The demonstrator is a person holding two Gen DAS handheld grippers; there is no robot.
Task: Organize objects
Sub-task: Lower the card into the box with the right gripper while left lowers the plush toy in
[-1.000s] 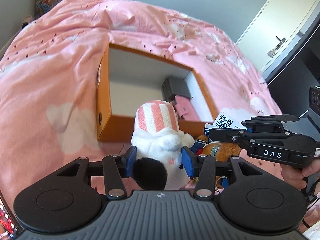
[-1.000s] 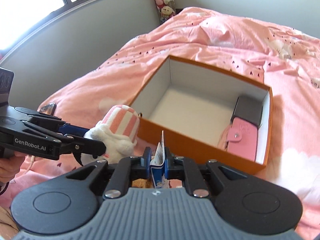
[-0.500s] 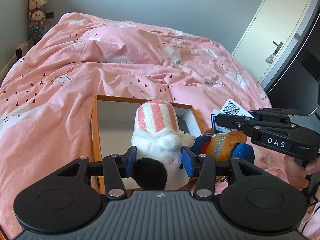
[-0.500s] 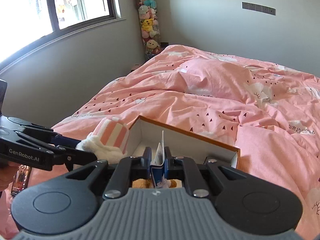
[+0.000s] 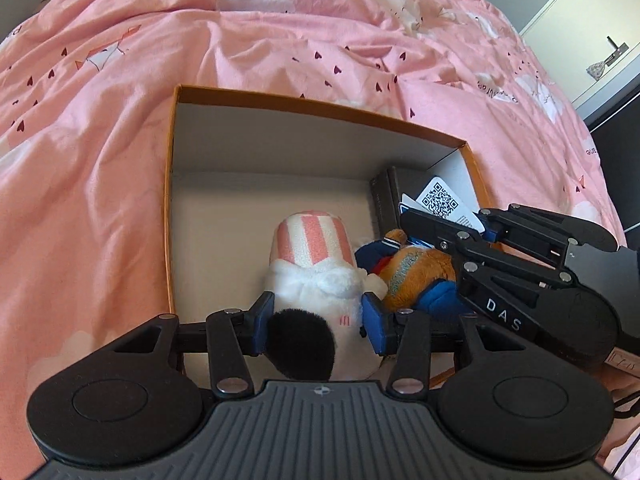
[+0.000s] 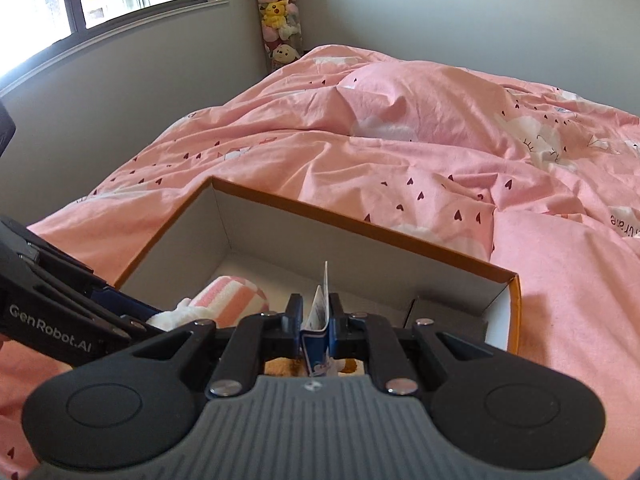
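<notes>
Both hands have swung in over the orange box (image 5: 170, 208) since a moment ago, and now the toys hang above its white floor rather than in front of its near wall. Left gripper (image 5: 316, 320) first: jaws at a middling spread, blue pads pressed into the soft body of the white plush toy (image 5: 316, 280), its pink-and-white striped hat pointing into the box. That squeeze around the middle keeps the floppy thing from slipping on the way down. Right gripper (image 6: 314, 320) next: jaws nearly together, pinching only the paper hang tag (image 6: 322, 300) of the orange-brown plush bear (image 5: 416, 272), so the bear dangles below, just beside the white one. A tag is a thin, easy handle for narrow jaws. Deeper in, at the box's right end, sits a dark case (image 5: 384, 196); what lies beside it is hidden behind the right gripper, probably more small goods. Around it all spreads the pink duvet (image 5: 280, 52) of the bed. Lowering and letting go looks like the next call.
</notes>
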